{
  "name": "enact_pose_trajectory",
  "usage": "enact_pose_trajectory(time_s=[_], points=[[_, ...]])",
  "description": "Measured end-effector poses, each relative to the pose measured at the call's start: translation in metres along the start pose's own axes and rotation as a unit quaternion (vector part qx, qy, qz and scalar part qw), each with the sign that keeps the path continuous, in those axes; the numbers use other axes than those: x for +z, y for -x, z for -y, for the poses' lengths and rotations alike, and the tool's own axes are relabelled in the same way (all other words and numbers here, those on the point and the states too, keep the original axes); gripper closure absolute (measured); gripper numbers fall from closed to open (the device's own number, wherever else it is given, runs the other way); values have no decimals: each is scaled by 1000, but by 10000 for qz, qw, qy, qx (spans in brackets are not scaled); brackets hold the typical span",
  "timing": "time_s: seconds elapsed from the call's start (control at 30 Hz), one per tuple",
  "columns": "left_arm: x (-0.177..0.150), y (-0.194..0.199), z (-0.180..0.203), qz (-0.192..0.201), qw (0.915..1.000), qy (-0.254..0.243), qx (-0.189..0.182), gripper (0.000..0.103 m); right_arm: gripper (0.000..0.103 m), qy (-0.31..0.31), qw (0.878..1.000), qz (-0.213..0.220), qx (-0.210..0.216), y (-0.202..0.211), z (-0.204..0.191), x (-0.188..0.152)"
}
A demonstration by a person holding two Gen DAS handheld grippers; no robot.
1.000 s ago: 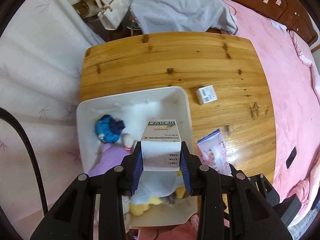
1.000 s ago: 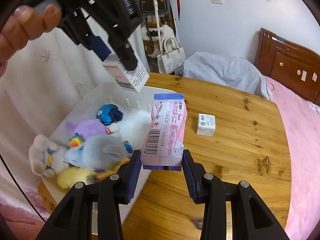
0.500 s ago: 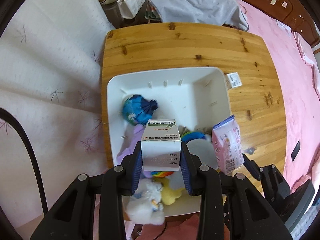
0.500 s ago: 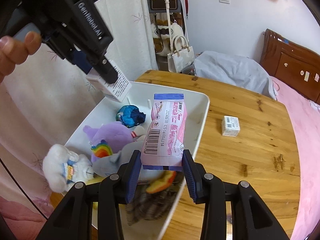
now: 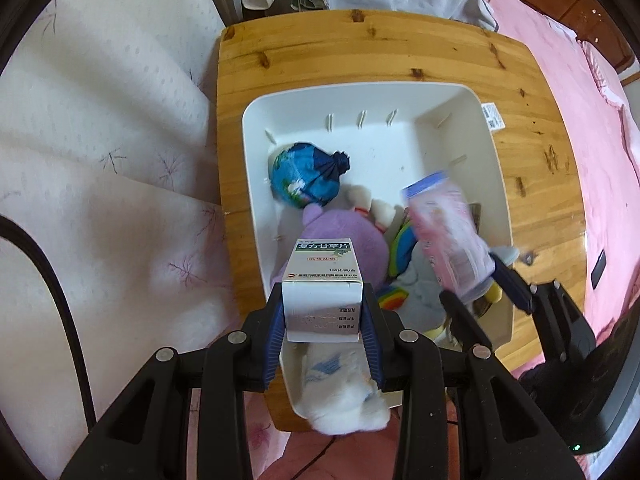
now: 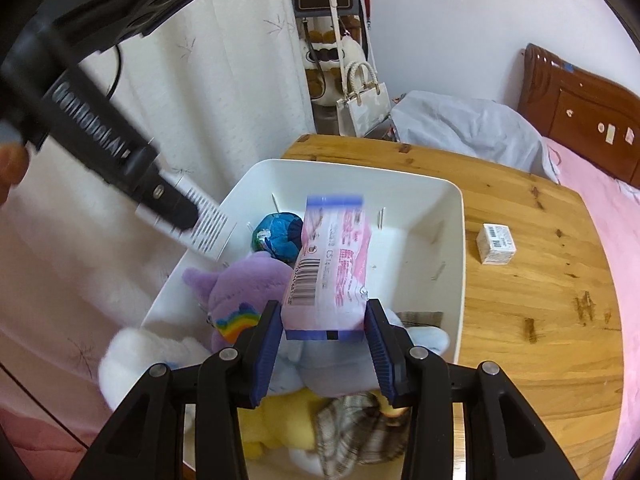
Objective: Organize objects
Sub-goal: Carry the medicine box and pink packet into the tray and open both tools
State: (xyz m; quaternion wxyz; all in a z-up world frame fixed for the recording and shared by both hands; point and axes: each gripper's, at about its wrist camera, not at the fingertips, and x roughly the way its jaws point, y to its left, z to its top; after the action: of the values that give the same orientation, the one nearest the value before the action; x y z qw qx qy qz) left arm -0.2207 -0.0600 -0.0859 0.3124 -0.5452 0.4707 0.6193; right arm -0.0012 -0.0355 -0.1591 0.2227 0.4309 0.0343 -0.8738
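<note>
Hovering over the white bin point(image 5: 496, 168), the left gripper point(image 5: 323, 314) is clamping a medicine box point(image 5: 322, 280) while the right gripper point(image 6: 325, 330) is pinching a pink packet point(image 6: 332, 264). Plush toys point(image 6: 240, 280) are filling the bin; a small box point(image 6: 496, 243) is lying on the table point(image 6: 540, 300) at three o'clock.

The near half of the white bin point(image 5: 486, 128) is filled by plush toys point(image 5: 340, 236). Its far half is left bare.
</note>
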Motion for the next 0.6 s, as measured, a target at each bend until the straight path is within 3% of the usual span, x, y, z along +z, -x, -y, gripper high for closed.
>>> enact_pose_trajectory(time_s=[0.13, 0.27, 0.47, 0.6], points=[[-5, -3, -6, -14, 9999, -102, -105, 64, 58, -206, 9998, -13, -64, -5, -5, 2], [-11, -5, -11, 13, 9997, -194, -134, 64, 40, -502, 9987, 27, -38, -4, -6, 2], [-23, -11, -17, -34, 9993, -280, -256, 64, 32, -751, 9971, 12, -114, -2, -7, 0], [-29, -11, -21, 76, 9988, -296, -374, 55, 29, -853, 9962, -46, -186, 1, -5, -1]])
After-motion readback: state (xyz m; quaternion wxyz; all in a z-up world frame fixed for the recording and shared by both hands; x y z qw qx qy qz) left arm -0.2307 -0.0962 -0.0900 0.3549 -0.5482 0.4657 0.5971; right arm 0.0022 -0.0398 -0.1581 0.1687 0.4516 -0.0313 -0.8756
